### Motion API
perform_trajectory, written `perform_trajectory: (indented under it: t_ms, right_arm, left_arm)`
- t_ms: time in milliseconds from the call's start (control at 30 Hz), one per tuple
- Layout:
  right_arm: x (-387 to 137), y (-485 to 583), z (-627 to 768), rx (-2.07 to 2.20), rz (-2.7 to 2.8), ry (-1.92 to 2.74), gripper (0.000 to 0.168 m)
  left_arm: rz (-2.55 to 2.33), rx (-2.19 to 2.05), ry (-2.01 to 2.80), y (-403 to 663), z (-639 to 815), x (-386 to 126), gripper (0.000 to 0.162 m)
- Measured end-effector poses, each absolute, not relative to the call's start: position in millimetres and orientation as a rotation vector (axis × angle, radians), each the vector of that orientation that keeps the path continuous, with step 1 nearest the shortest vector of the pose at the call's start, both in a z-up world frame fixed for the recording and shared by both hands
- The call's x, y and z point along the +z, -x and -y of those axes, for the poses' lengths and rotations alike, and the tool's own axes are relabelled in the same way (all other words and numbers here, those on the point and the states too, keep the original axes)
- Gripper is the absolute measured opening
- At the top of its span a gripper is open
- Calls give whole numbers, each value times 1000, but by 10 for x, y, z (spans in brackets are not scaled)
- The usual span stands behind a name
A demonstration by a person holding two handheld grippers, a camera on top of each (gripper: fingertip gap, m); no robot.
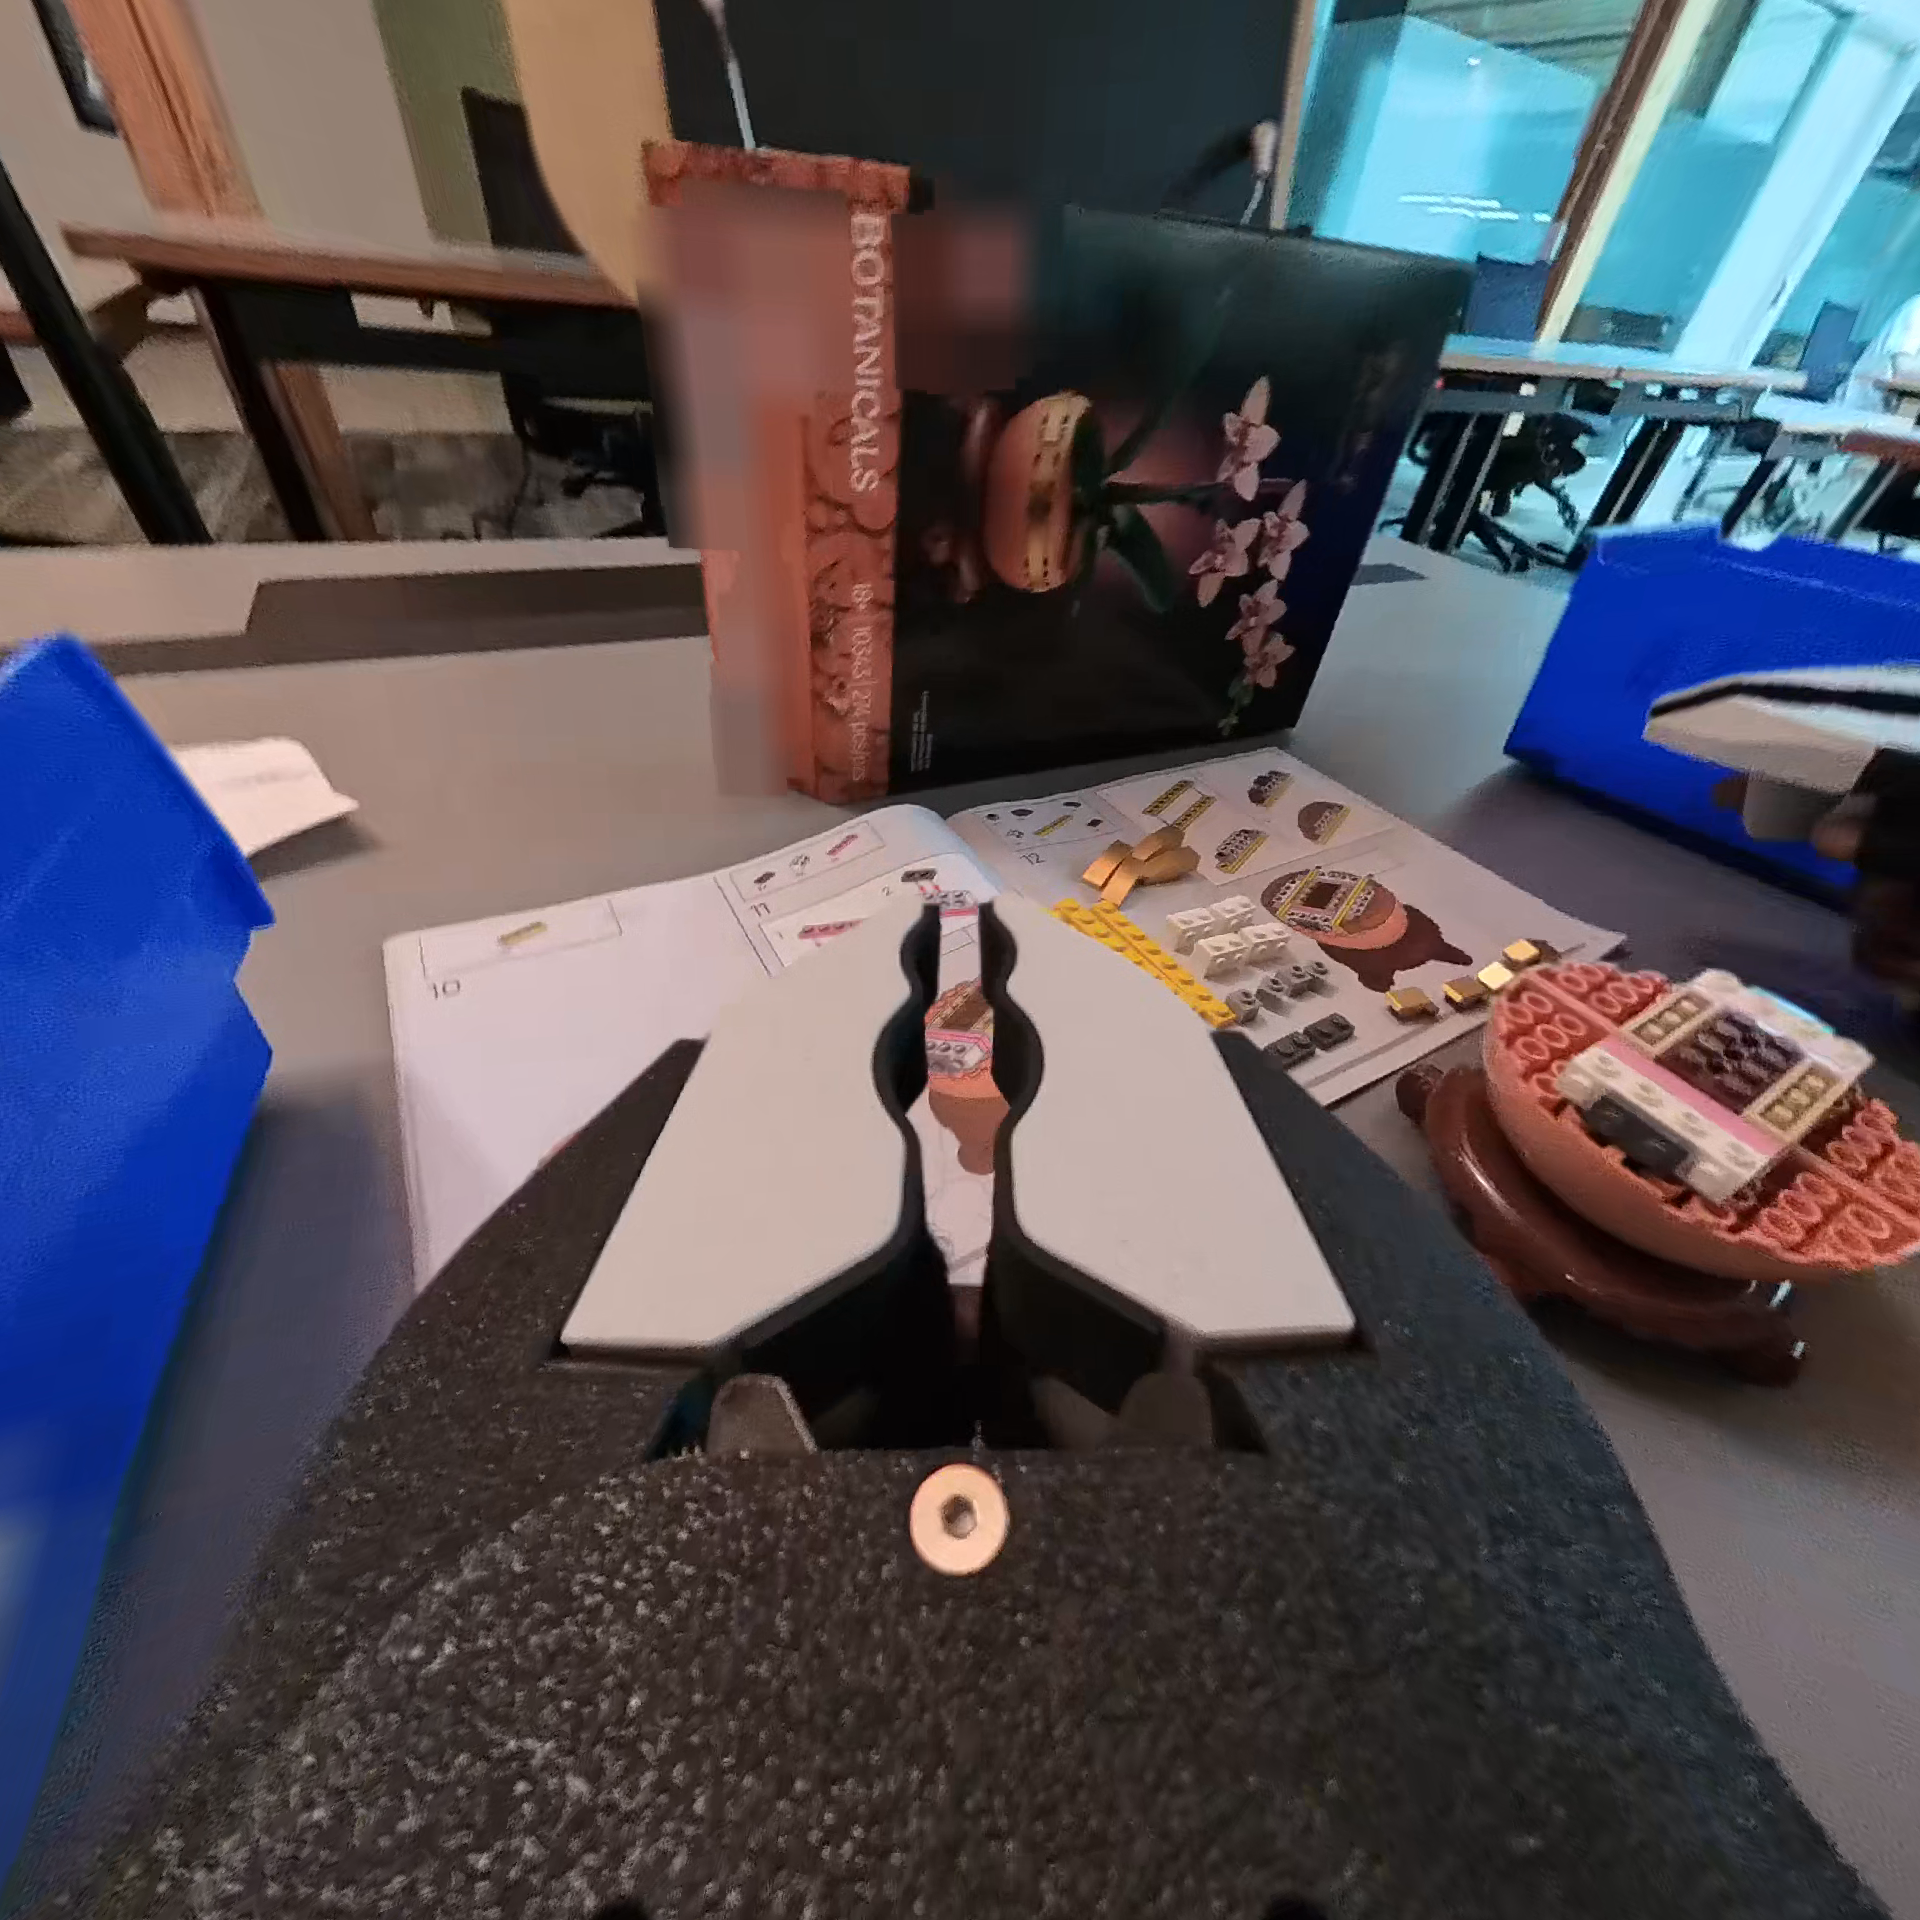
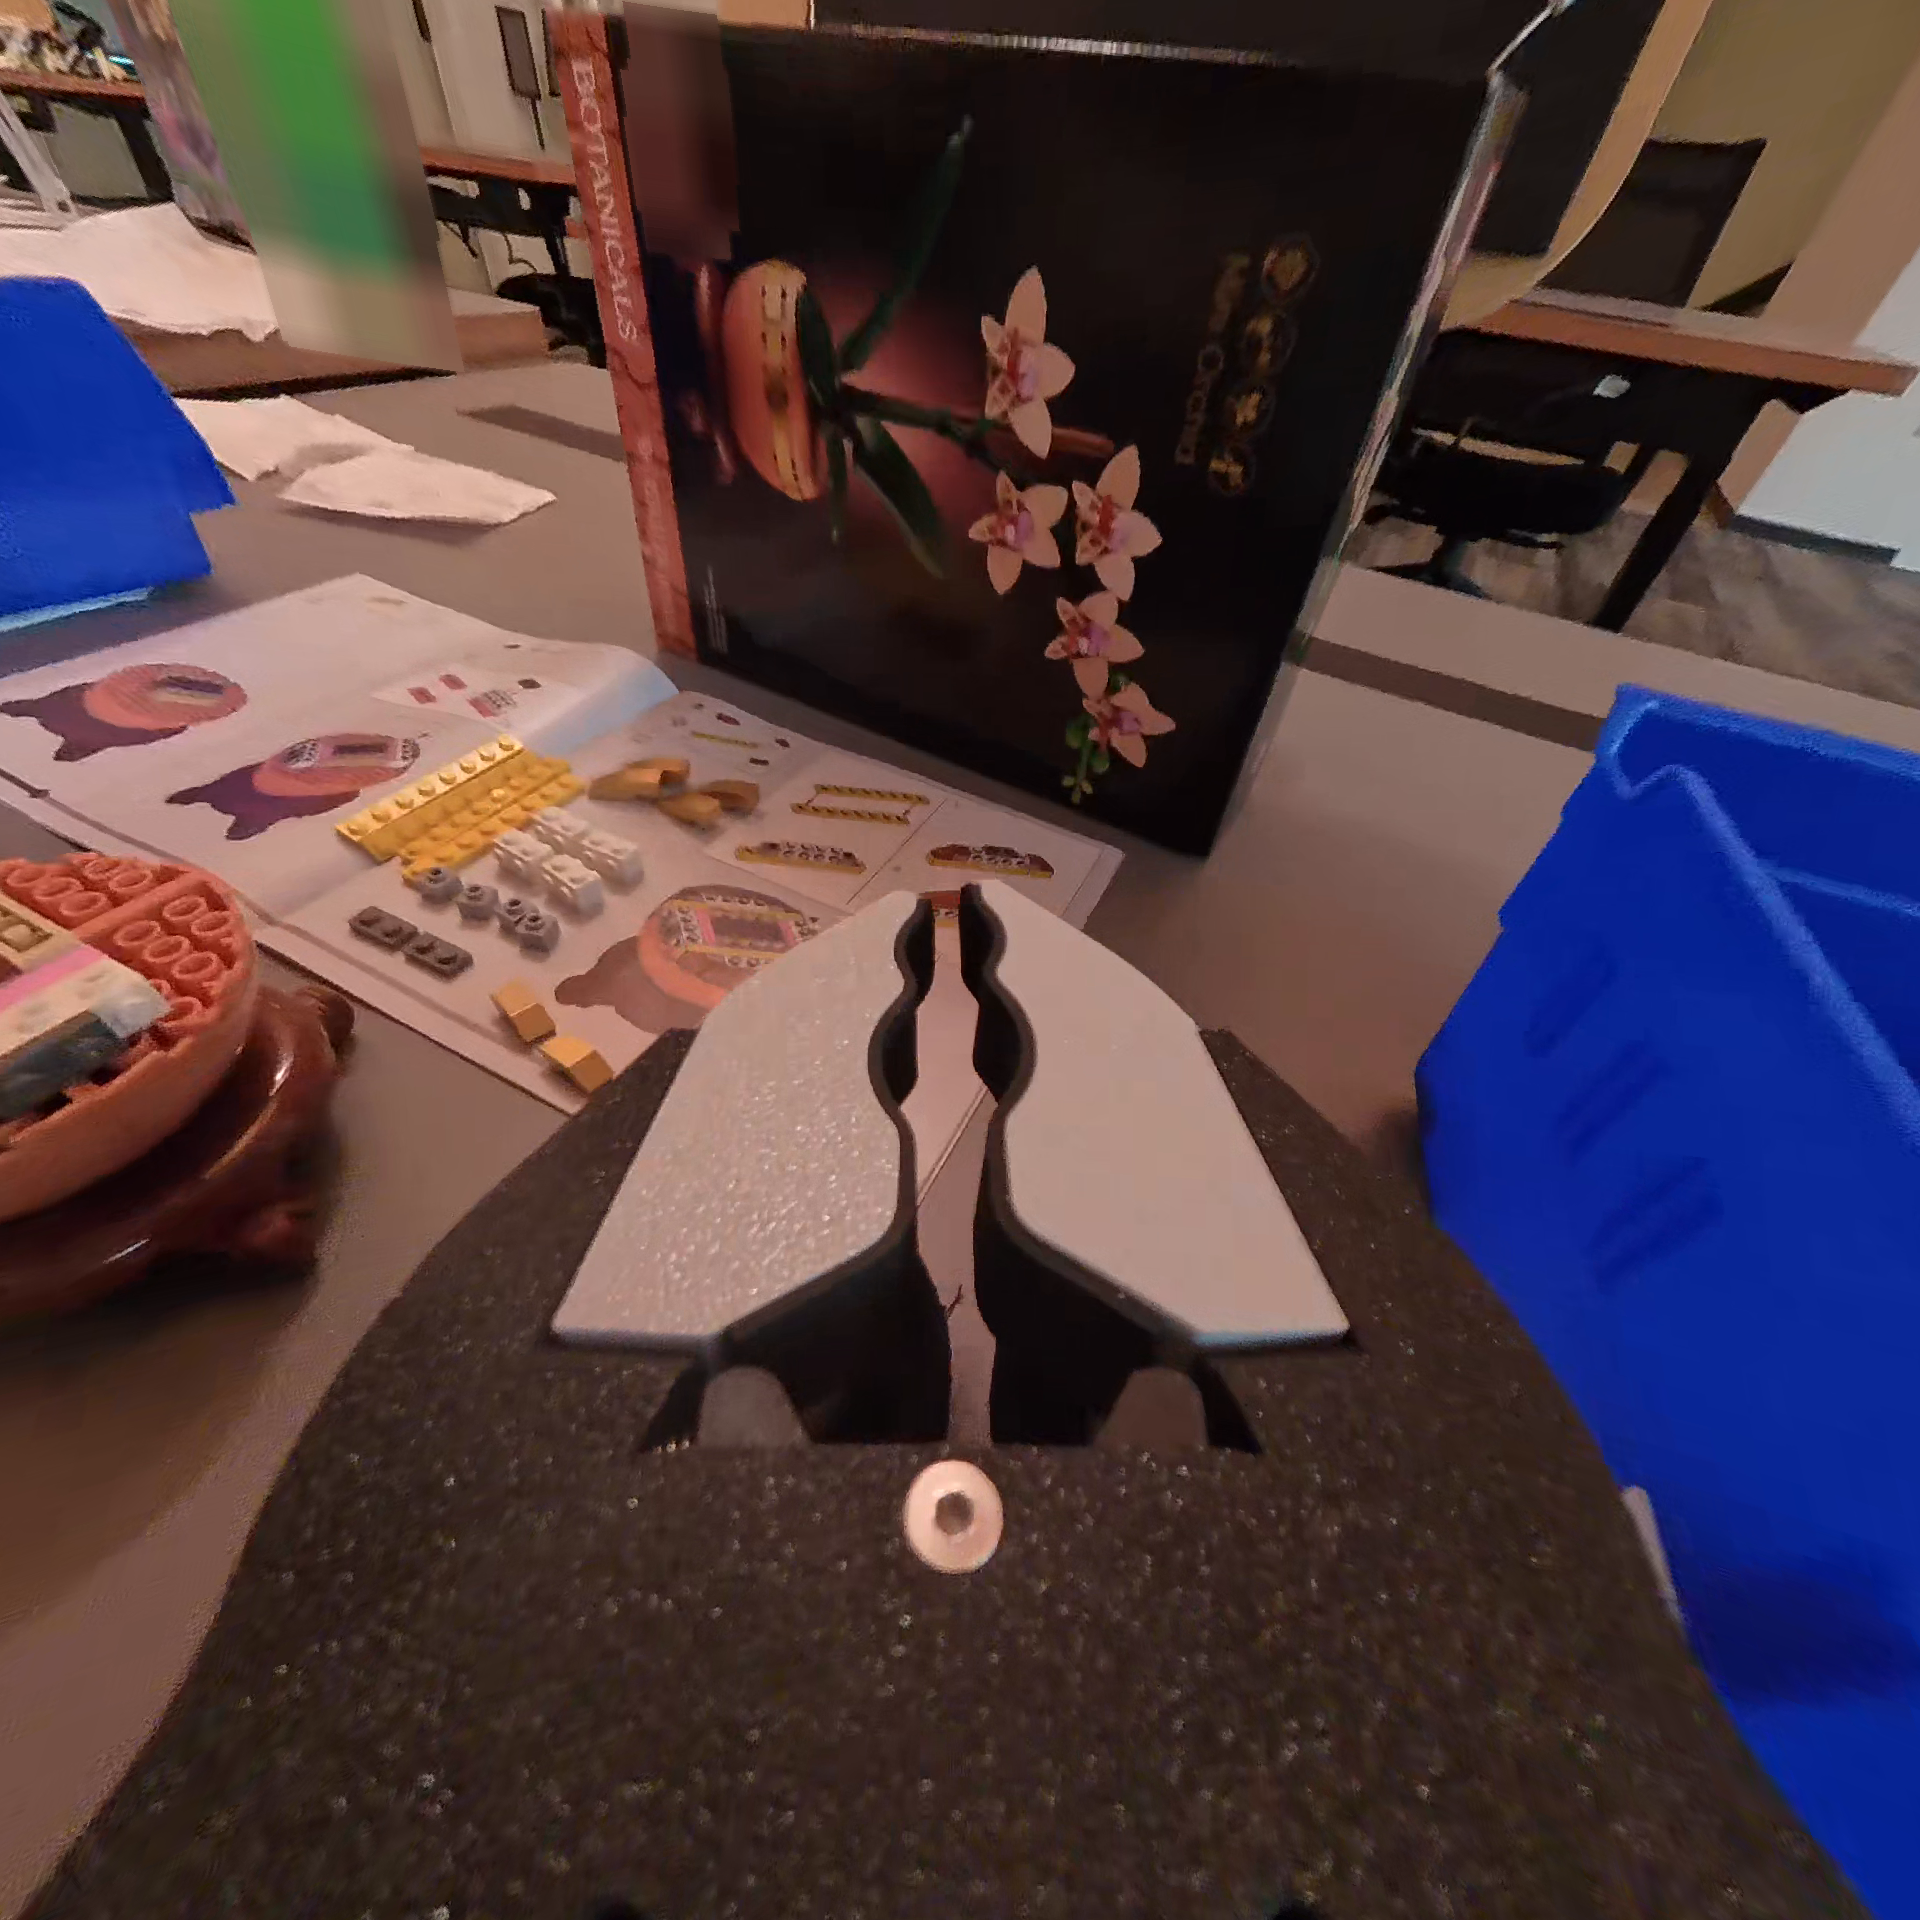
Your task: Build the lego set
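Observation:
A partly built salmon-coloured round pot (image 1: 1662, 1174) sits on a dark brown stand, right of my left gripper (image 1: 961, 914). It holds a white, pink and brown brick core. In the right wrist view the pot (image 2: 125, 1039) is at the left edge. An open instruction booklet (image 1: 582, 997) (image 2: 343, 707) carries loose pieces: yellow plates (image 2: 457, 800), white bricks (image 2: 566, 857), gold pieces (image 2: 675, 790) and small grey pieces (image 2: 488, 904). Both grippers hover low over the booklet's near edge, shut and empty. My right gripper (image 2: 943, 902) is right of the pieces.
The dark set box (image 1: 1091, 468) (image 2: 987, 416) stands upright behind the booklet. Blue bins stand at the left (image 1: 104, 987) and right (image 2: 1714, 1143). White paper (image 2: 405, 488) lies at the far left. A blurred finger of the other gripper (image 1: 1766, 727) shows at the right edge. There is about 30 centimeters between the tips of the two grippers. My right gripper is the nearer one to the pot (image 2: 125, 1039): about 12 centimeters, against 20 centimeters. Seen from the left wrist view (image 1: 1741, 993) as well.

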State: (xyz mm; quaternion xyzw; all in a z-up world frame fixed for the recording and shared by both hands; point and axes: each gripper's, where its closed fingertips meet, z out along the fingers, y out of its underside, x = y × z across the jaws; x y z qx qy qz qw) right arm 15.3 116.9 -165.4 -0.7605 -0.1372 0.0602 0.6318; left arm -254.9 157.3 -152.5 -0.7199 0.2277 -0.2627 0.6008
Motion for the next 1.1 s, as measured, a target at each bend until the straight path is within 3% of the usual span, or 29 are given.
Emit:
perform_trajectory:
  t_ms: [500,1100]
  right_arm:
    - [-1890,58,-1231,225,475,1877,4]
    - [-1773,24,-1192,327,426,1809,5]
  left_arm:
    - [-625,-612,1774,2428,-1564,-1727,9]
    - [-598,-684,1756,2443,-1547,-1686,12]
